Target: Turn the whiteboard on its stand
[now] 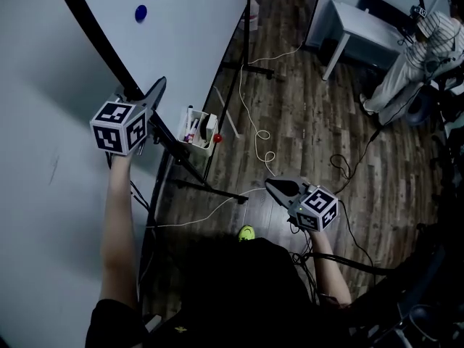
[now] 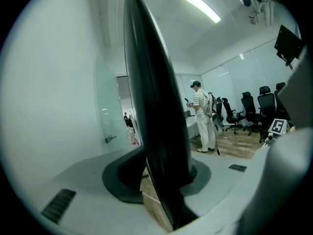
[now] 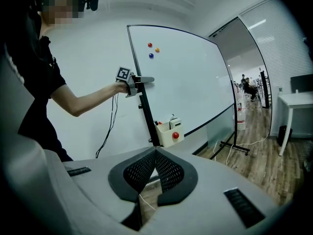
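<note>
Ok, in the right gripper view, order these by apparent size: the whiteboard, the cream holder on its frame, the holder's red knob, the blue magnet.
1. whiteboard, by far the largest
2. cream holder
3. red knob and blue magnet: both are tiny dots, too alike to rank, and the knob is nearer the camera.

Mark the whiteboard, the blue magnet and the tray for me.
whiteboard [image 1: 185, 46], head view, bare white face.
blue magnet [image 1: 141, 11], head view, its centre.
tray [image 3: 165, 138], right gripper view, front wall.

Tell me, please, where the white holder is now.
Head view, centre: the white holder hangs on the whiteboard's black side frame, just right of the left claw.
</note>
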